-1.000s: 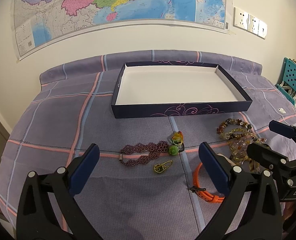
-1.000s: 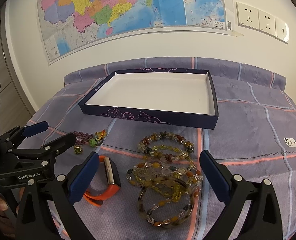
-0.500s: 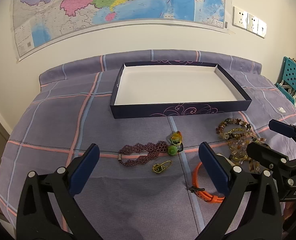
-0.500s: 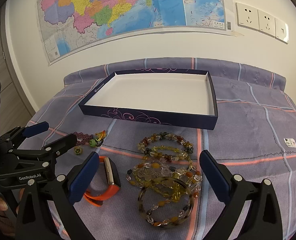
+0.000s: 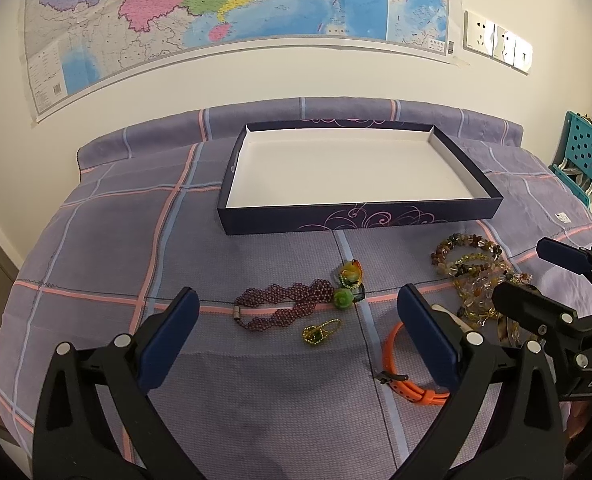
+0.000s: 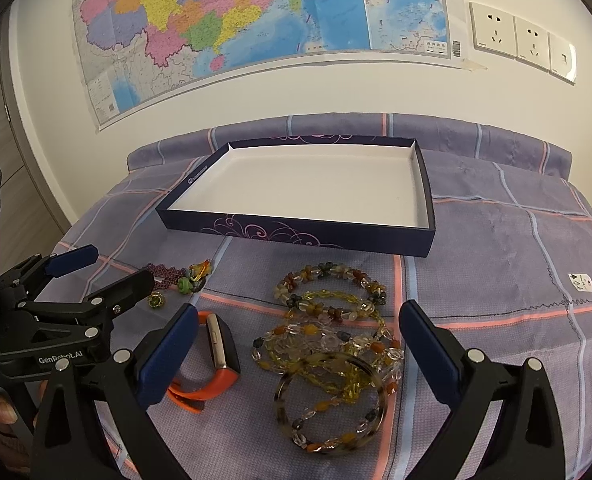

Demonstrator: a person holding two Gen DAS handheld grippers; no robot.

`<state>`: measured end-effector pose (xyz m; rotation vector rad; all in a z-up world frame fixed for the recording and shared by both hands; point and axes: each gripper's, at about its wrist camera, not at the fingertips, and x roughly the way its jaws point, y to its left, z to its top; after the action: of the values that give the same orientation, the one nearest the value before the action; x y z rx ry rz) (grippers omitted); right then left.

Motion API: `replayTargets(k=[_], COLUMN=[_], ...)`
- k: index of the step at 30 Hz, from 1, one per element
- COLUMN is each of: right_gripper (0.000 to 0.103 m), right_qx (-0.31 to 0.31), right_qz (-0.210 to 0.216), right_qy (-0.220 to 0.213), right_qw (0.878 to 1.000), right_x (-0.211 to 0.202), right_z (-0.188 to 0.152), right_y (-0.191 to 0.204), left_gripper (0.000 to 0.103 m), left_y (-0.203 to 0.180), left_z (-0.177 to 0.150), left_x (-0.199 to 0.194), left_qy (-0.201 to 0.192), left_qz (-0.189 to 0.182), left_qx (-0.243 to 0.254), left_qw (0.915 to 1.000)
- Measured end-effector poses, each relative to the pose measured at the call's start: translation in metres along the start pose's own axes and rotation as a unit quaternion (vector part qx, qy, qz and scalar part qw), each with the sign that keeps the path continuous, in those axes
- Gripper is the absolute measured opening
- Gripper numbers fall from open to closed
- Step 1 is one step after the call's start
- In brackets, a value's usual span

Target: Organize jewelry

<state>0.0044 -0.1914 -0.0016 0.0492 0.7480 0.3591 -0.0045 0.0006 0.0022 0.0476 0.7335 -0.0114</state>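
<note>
Jewelry lies loose on the purple cloth (image 5: 95,240): purple bracelet (image 5: 283,306) between the left gripper (image 5: 296,332)'s spread fingers, bead bracelets (image 6: 328,332) between the right gripper (image 6: 296,344)'s spread fingers, orange watch (image 6: 215,360) beside its left finger, empty tray (image 6: 296,236) beyond.

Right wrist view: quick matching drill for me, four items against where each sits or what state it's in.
Items:
1. orange watch
2. tortoiseshell bangle
3. purple beaded bracelet
4. box lid

Places or states:
A. empty, white inside
B. lying in front of the open left gripper
C. beside the right gripper's left finger
D. nearest the camera in the bead pile

Pairs: 1-C, 2-D, 3-B, 4-A
</note>
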Motion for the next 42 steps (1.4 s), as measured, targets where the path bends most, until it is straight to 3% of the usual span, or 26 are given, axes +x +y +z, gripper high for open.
replayTargets(k=[22,32,38,42], right_gripper=[0.097,0.097,0.092,0.076], right_qx=[0.003,0.009,0.015,0.026], right_qz=[0.002,0.006,0.014,0.029], right_qy=[0.002,0.012,0.031,0.049], right_qw=[1.000,1.000,0.999,0.998], right_x=[0.000,-0.005,-0.013,-0.016], right_z=[-0.001,-0.006,-0.018,-0.029], right_y=[-0.002,-0.015,-0.030,-0.041], left_gripper=[0.098,0.097,0.082,0.069], left_y=[-0.007,-0.015,-0.023,-0.028], left_z=[-0.005,-0.011,-0.020,-0.025], left_x=[0.002,0.002,0.004,0.007], left_qy=[0.004,0.010,0.031,0.047], left_qz=[-0.005,-0.034,-0.072,-0.100], left_qx=[0.008,0.030,0.049,0.061], left_qw=[0.9999,0.9990,0.9957,0.9920])
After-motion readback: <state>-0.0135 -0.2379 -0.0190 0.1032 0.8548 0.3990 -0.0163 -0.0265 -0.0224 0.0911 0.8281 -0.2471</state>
